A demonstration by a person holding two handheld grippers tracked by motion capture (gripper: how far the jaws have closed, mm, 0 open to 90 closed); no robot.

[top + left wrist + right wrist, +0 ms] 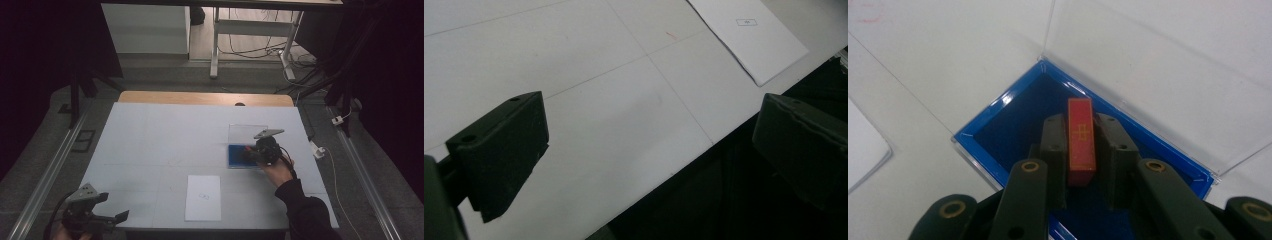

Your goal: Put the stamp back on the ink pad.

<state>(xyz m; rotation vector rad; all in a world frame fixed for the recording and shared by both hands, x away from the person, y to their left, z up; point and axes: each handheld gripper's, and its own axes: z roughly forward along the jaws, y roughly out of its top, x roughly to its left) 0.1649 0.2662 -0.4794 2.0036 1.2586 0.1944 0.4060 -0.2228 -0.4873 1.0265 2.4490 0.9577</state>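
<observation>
Covering table (150,145): white sheeting, dim room.

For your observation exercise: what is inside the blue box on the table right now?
Above the dark lining of the blue box, the right gripper holds a red block with gold markings, under the raised clear lid. The gripper covers the nearer part of the box floor.

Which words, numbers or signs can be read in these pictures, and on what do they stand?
Red block in the right gripper: a gold mark inside a thin gold frame; I cannot read it.
White sheet: a small boxed print, too small to read.
Nothing else carries text.
</observation>
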